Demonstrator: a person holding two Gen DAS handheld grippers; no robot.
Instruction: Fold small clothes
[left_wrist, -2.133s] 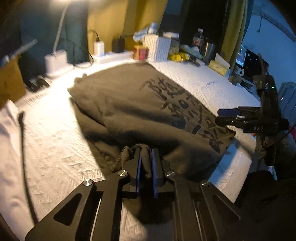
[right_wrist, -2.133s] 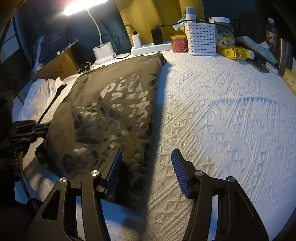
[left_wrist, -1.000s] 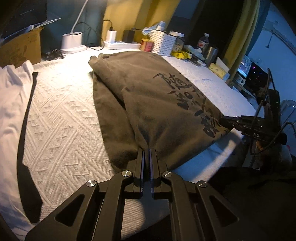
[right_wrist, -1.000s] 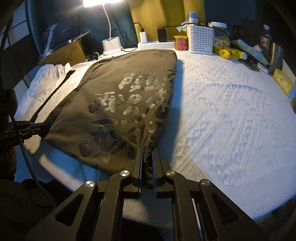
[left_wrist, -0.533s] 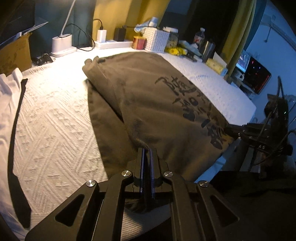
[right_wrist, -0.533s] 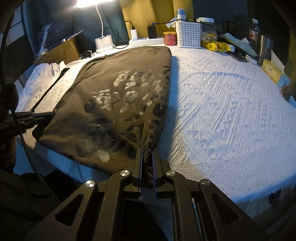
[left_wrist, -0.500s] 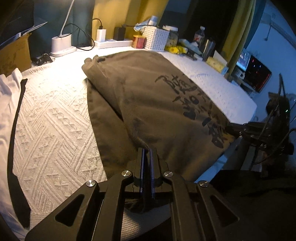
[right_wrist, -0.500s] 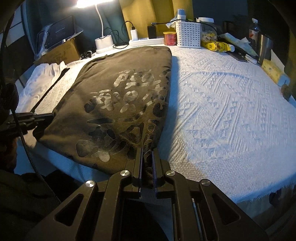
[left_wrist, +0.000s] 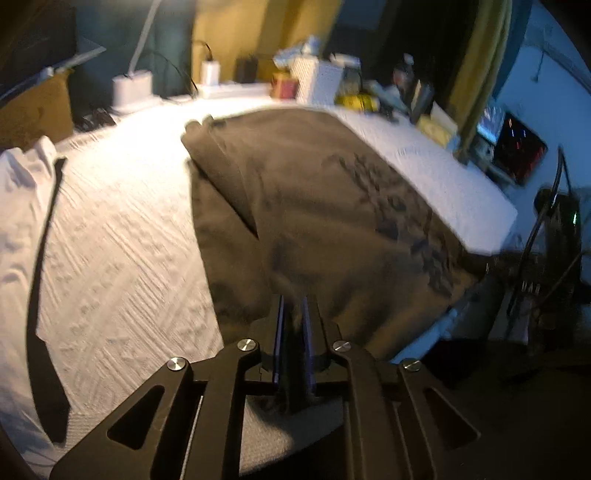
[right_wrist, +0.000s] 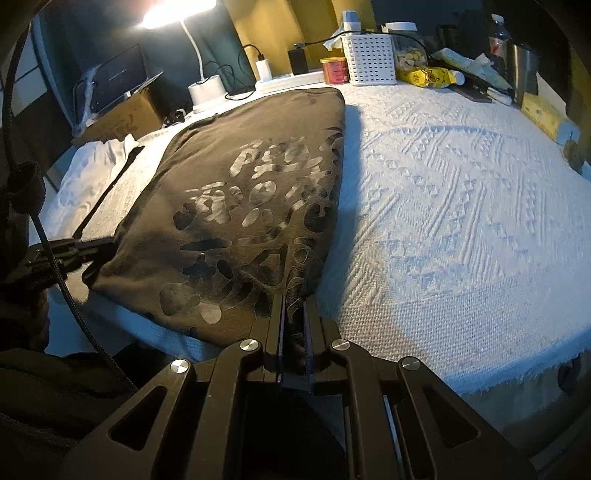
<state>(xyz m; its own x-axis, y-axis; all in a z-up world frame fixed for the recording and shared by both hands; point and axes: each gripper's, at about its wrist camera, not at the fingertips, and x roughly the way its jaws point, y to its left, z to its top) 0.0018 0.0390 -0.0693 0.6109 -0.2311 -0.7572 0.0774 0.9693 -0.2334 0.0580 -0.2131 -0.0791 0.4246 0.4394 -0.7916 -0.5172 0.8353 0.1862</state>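
A dark olive t-shirt with a glossy black print lies folded lengthwise on the white textured bedspread; it also shows in the right wrist view. My left gripper is shut on the shirt's near left corner at the bed's front edge. My right gripper is shut on the shirt's near right corner. The left gripper shows at the left of the right wrist view. The right gripper shows dimly at the right of the left wrist view.
A white garment with a black strap lies at the left. Along the far edge stand a lamp base, a power strip, a red tin, a white basket, and clutter. A cardboard box sits far left.
Both grippers stay shut on the shirt's near corners. The left wrist view has shifted and blurred, and the shirt's near hem looks lifted slightly. The right gripper closed about two seconds ago.
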